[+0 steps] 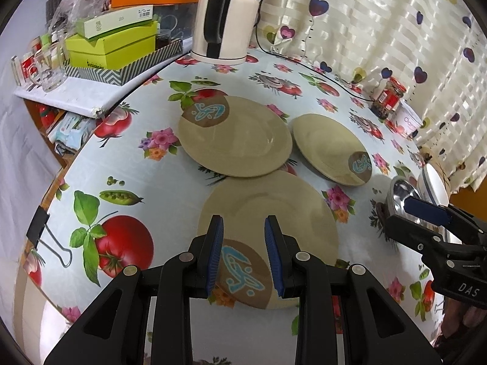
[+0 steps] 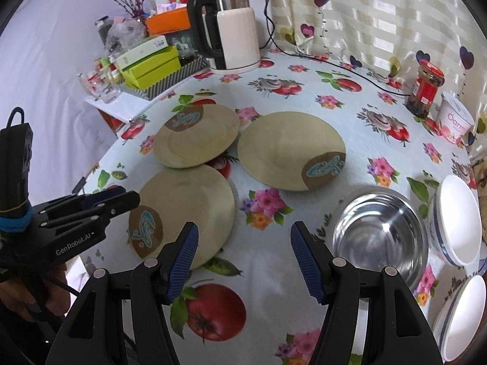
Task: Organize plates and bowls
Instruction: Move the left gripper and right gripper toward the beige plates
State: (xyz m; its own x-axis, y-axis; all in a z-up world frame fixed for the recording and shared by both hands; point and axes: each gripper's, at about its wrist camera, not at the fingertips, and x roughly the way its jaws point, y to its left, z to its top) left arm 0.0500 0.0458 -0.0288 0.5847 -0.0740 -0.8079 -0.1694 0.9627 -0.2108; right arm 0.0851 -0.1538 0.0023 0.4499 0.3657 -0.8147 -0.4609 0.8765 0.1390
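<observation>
Three beige plates with brown-and-blue emblems lie on the flowered tablecloth: a near plate [image 1: 268, 213] [image 2: 185, 210], a far left plate [image 1: 234, 137] [image 2: 196, 135] whose rim overlaps the near one, and a right plate [image 1: 330, 149] [image 2: 290, 150]. A steel bowl [image 2: 377, 234] [image 1: 401, 194] and two white bowls [image 2: 456, 219] [image 2: 459, 313] sit at the right. My left gripper [image 1: 243, 228] [image 2: 121, 196] is open over the near plate's emblem. My right gripper [image 2: 243, 237] [image 1: 423, 210] is open and empty above bare cloth between the near plate and the steel bowl.
A white kettle [image 1: 225, 18] with its cord stands at the back. A tray of boxes [image 1: 121, 48] and glasses sit on a side shelf at the left. A jar [image 2: 426, 88] and a yoghurt tub [image 2: 456, 118] stand by the curtain. A binder clip [image 1: 45, 234] grips the table edge.
</observation>
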